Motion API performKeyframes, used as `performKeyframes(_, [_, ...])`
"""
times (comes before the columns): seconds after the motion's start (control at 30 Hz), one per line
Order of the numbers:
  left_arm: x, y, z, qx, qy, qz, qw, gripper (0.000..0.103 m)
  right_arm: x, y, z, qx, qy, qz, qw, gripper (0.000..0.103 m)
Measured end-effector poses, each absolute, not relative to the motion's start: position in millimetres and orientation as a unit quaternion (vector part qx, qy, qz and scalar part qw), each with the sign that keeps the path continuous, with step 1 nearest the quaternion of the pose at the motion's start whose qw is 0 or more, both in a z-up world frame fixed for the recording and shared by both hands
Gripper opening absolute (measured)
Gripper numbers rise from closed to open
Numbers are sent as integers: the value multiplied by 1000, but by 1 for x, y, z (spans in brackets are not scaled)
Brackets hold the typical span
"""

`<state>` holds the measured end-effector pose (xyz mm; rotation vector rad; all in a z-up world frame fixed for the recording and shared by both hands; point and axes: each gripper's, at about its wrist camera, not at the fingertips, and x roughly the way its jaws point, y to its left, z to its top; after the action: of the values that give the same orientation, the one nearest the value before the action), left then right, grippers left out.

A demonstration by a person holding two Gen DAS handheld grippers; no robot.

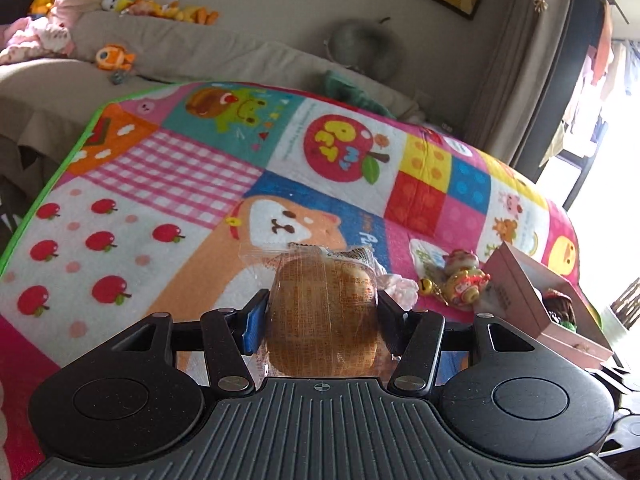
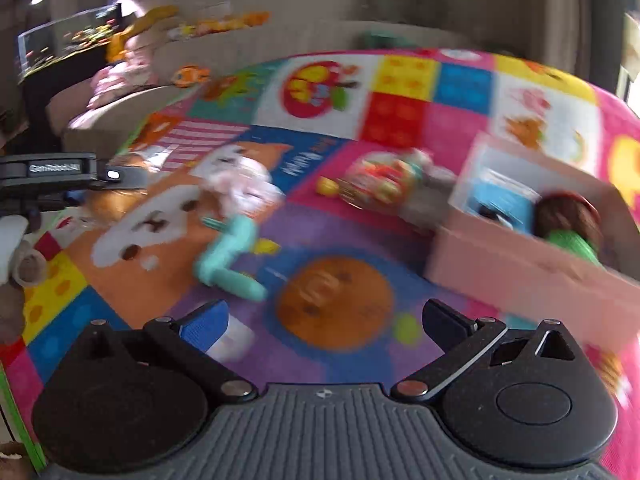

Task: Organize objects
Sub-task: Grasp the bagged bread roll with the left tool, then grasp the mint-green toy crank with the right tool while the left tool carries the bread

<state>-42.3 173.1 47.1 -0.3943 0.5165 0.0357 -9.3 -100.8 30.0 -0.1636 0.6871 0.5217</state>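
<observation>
Partly done: pink box [image 2: 520, 264] at right held a few items; left gripper [image 1: 322, 312] clamped a wrapped bun [image 1: 324, 312]; right gripper [image 2: 324, 320] gaped empty; teal toy [image 2: 228, 256] and lucky-cat charm [image 1: 464, 280] remained on the blanket [image 1: 180, 168].

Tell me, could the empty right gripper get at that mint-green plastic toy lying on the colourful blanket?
Probably yes. The right gripper is open and empty, and the mint-green plastic toy lies just ahead on the colourful blanket, slightly left, with nothing between them. The view is blurred, though.

Beige sofa [image 1: 168, 40] behind a patchwork blanket [image 1: 168, 168].
</observation>
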Motion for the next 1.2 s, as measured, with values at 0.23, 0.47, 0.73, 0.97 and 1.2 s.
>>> performKeyframes(0.23, [-51, 179, 40, -205, 254, -4, 945, 60, 14, -34, 14, -103, 350, 283, 887, 97])
performKeyframes(0.47, [-49, 176, 23, -226, 239, 4, 944, 60, -1, -63, 6, -257, 257, 126, 923, 95])
performKeyframes(0.73, [-45, 165, 11, -217, 251, -6, 943, 60, 19, -88, 25, -63, 332, 231, 912, 96])
performKeyframes(0.97, [-45, 164, 8, -215, 252, -5, 943, 60, 59, -45, 7, -58, 368, 238, 897, 95])
performKeyframes(1.2, [-47, 157, 11, -193, 250, -6, 949, 60, 49, -51, 13, -90, 367, 250, 891, 70])
